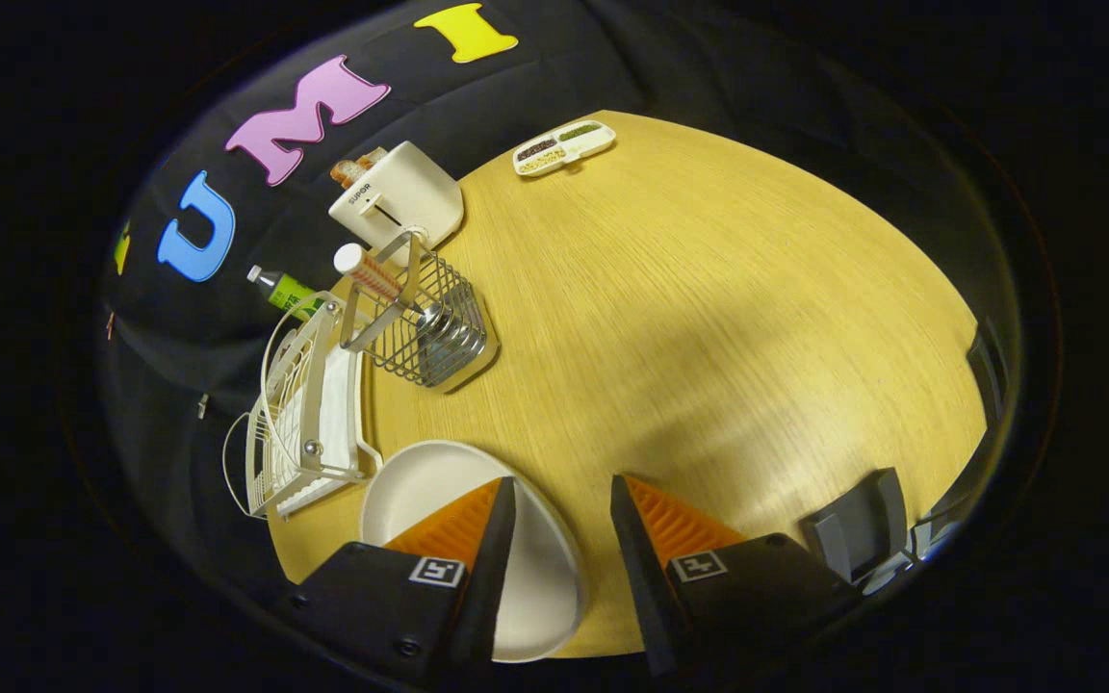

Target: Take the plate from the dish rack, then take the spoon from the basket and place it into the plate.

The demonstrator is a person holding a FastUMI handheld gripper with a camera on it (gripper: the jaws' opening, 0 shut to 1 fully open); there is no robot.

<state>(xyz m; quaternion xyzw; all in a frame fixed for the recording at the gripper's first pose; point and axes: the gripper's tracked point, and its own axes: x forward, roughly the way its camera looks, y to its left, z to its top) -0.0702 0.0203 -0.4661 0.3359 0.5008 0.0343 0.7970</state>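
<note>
Now gripper (562, 500) jaws wide, holding nothing. Plate (429, 481) — smooth, pale, round — lies flat on table (709, 318), out of dish rack (309, 423), partly under one finger. Spoon (376, 279) stands in wire basket (425, 327), well ahead of fingers, just beyond rack; long axis tilted, round handle end up and leaning away from basket. Judged next step — reach forward for handle. Table wood-grained; rack thin pale wire.

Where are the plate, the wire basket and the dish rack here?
plate (425, 481), gripper view, bare inner surface.
wire basket (439, 337), gripper view, front wire wall.
dish rack (309, 414), gripper view, white frame.
gripper (562, 500), gripper view, open above the table.
</note>
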